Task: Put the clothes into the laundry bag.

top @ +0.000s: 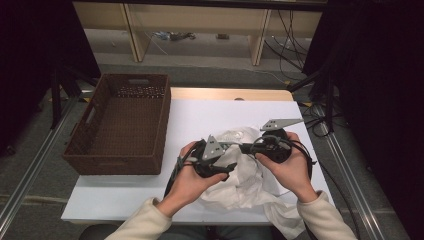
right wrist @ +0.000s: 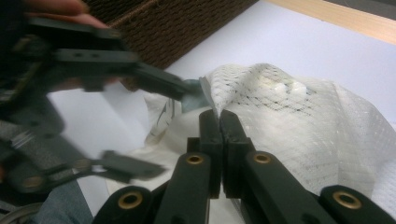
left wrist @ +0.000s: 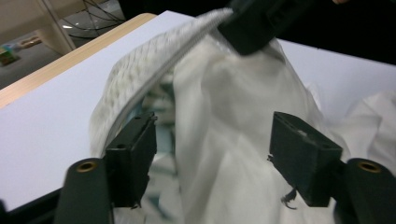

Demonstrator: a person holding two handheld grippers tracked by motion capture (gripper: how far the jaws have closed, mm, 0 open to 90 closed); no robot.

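Note:
A white mesh bag (top: 250,182) lies crumpled on the white table (top: 200,115), in front of the person. My right gripper (top: 240,147) comes in from the right and is shut on the bag's thick mesh edge (right wrist: 233,88), holding it up off the table. In the right gripper view its jaws (right wrist: 218,116) are pressed together on that edge. My left gripper (left wrist: 212,140) is open. The bag's white fabric (left wrist: 224,102) hangs between its two pads without touching them. In the high view the left gripper (top: 231,165) sits just left of the bag.
A brown wicker basket (top: 112,164) stands at the table's left edge, close to the left hand. Bare table stretches behind the bag. The bag's loose fabric hangs over the near right edge of the table.

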